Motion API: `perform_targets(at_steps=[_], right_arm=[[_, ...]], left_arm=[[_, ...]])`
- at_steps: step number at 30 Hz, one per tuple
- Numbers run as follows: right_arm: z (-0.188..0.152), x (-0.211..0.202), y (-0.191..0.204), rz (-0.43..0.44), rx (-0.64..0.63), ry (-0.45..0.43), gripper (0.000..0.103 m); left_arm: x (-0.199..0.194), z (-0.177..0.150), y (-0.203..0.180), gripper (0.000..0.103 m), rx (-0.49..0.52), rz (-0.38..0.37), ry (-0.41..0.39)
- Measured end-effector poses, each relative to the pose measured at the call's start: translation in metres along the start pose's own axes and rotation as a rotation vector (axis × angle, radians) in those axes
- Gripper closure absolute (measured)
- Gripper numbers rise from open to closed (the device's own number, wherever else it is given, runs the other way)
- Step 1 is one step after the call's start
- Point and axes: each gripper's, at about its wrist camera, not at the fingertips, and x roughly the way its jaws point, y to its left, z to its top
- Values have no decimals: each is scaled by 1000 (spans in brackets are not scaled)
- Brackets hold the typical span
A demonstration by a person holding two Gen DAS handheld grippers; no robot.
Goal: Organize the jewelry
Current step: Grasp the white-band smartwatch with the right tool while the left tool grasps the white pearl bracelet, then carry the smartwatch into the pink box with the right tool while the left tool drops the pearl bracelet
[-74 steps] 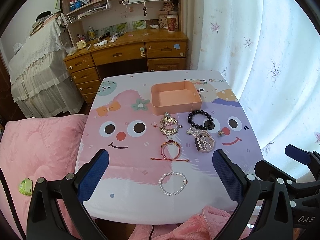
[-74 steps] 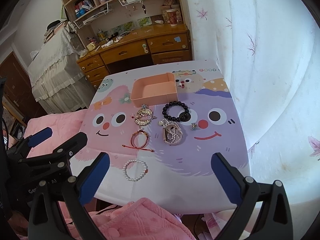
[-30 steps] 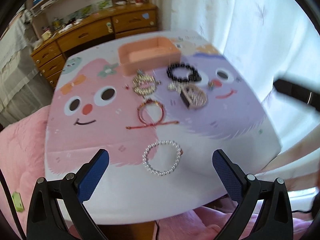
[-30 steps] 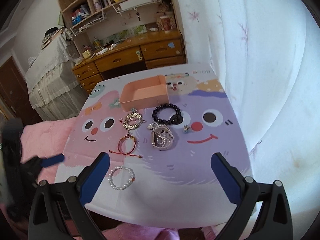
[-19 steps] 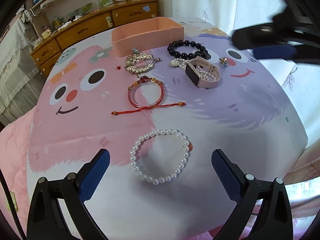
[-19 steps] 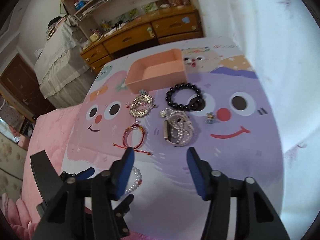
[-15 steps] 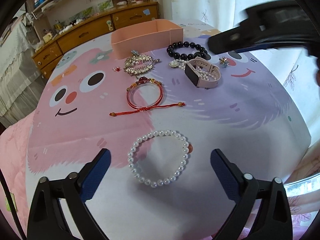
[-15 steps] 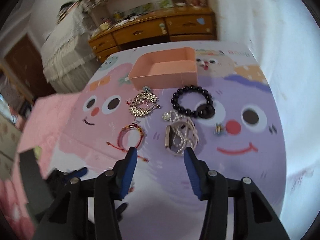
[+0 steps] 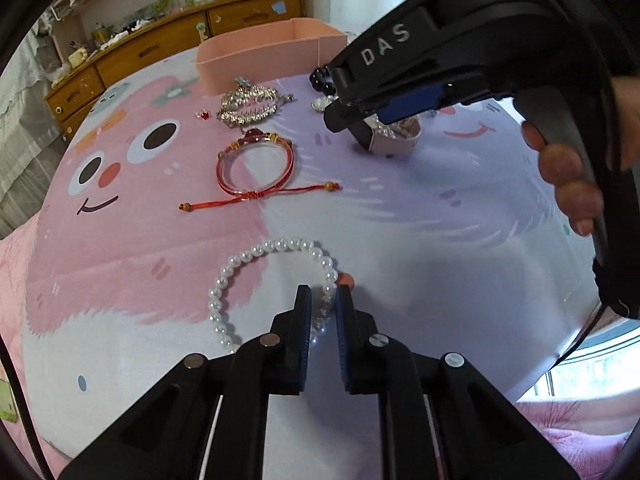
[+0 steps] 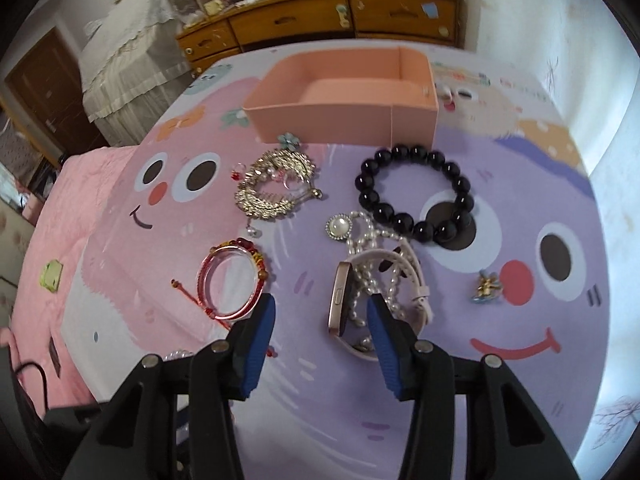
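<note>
Left wrist view: left hand-held gripper (image 9: 323, 304) pinching the pearl bracelet (image 9: 276, 280) near the desk's (image 9: 440, 240) front edge. Right hand-held gripper (image 10: 320, 312), jaws spread, straddles the pink watch (image 10: 376, 296) mid-desk.

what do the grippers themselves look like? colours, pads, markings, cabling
Both are black plastic frames. The left gripper and right gripper have blue ribbed pads inside the fingers and silver round screw heads at the linkage joints. The right one's body carries white "DAS" lettering. A thin black cable hangs from its handle, which bare fingers grip.
</note>
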Motion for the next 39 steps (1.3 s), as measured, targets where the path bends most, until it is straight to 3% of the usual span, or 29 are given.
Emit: perform_targets(at_steps=[3,5,8,12,14,22,29,39], right_arm=[[4,8,-4,-14,35,27,65],[6,13,-8,-21,59,42,76],[8,18,-13,-19,90,51,85],[9,19,-18,3,109,42,87],[9,14,-19,14,123,22,93],[13,-20,-32,85,192,-65,94],[33,-54,-42,148,237,-157,94],[81,-92,-46,113,175,-317,94]], left_arm=[[1,2,2,96,-3,-25,10],[2,4,3,96,-6,-32,13],[3,8,9,96,-7,-7,33],[-1,15,18,98,-11,-29,52],[-12,23,26,98,-22,-48,31],[-54,66,50,98,-61,-70,-26],[-86,118,58,98,2,-105,-123],[-96,196,66,98,54,-108,-283]])
